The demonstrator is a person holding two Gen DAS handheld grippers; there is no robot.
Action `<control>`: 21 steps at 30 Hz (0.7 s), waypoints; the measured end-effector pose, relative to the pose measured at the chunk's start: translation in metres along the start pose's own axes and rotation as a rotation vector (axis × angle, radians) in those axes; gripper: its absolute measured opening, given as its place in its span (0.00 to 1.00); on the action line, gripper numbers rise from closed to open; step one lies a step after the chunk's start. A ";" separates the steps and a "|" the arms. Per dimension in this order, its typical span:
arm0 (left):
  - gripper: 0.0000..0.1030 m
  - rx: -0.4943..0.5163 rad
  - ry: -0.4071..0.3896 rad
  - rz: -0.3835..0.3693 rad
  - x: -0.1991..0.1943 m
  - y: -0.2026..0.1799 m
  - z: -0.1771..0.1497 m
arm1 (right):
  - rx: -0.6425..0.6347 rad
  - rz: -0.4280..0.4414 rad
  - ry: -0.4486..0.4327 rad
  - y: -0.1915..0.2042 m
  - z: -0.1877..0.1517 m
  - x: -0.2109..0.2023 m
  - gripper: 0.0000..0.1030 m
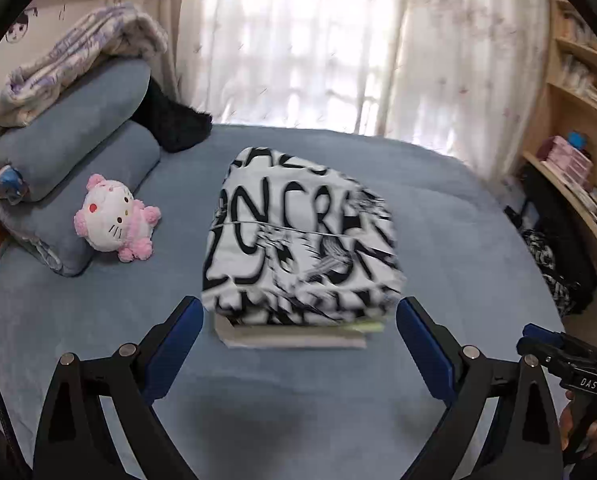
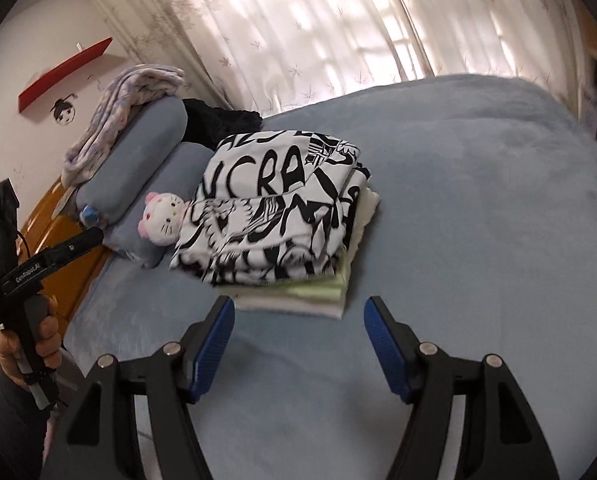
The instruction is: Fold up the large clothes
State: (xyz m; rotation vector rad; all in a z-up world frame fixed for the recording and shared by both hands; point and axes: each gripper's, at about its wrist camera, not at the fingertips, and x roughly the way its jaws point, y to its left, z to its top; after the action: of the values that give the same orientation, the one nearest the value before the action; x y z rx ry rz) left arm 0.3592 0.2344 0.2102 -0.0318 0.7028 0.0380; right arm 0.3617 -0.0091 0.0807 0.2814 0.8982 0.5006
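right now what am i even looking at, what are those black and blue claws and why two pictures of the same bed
Those claws are hand-held grabbing tools, one in each of a person's hands, each with a small camera looking out along its two fingers. One picture is from the left tool, the other from the right tool. Both tools are open and hold nothing.

On the blue bed sits a folded black-and-white garment on top of a few other folded pieces. Beside it are a pink-and-white plush cat and grey-blue pillows. At the left edge of the right tool's picture you can see the person's hand gripping the other tool.
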 end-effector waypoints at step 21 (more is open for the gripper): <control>0.97 0.001 -0.040 -0.006 -0.157 -0.142 -0.163 | -0.030 -0.141 -0.060 0.001 -0.146 -0.178 0.70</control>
State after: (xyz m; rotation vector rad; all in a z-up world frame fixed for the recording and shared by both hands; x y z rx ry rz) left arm 0.1405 0.0822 0.1899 -0.0322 0.6627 0.0326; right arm 0.1519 -0.0979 0.1139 0.2034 0.8444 0.3730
